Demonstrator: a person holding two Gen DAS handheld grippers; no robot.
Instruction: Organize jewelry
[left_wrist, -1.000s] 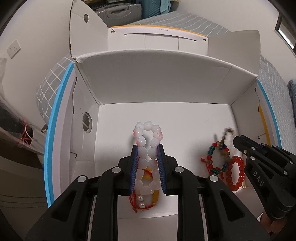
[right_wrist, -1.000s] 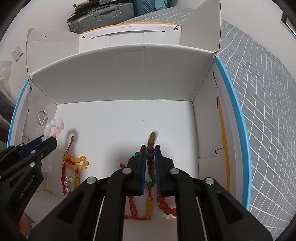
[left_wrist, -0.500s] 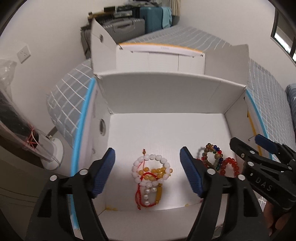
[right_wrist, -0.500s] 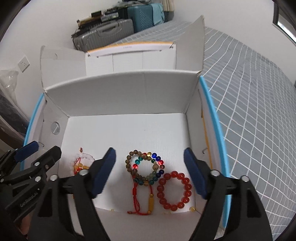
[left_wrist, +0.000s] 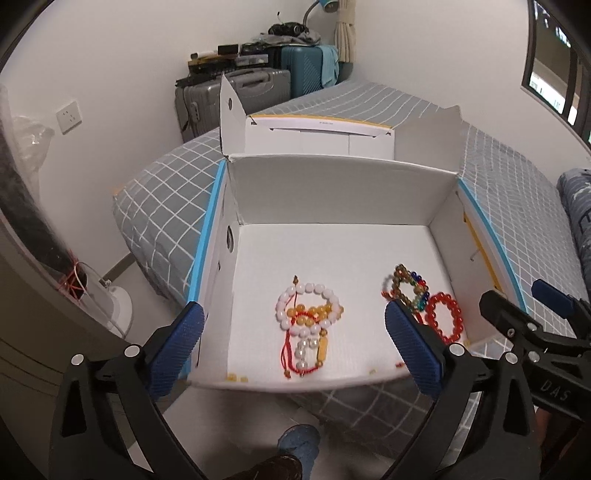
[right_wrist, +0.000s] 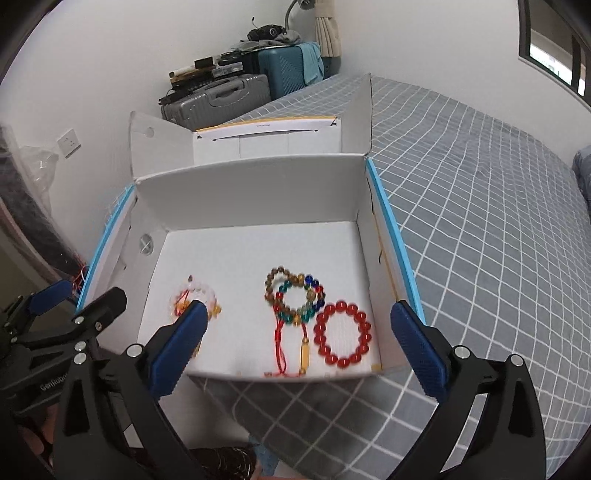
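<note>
An open white cardboard box with blue edges sits on a grey checked bed. Inside lie a white bead bracelet over a yellow bead bracelet with red cord, a multicolour bead bracelet with a red cord, and a red bead bracelet. My left gripper is open and empty, held above the box's near edge. My right gripper is open and empty, also above the near edge.
The box flaps stand up behind and at the sides. The bed stretches to the right. Suitcases stand against the far wall. A white fan base stands on the floor at the left.
Both grippers opened, let go of the white bracelet and the multicolour bracelet, and pulled back up and away from the box. The bracelets now lie flat on the box floor.
</note>
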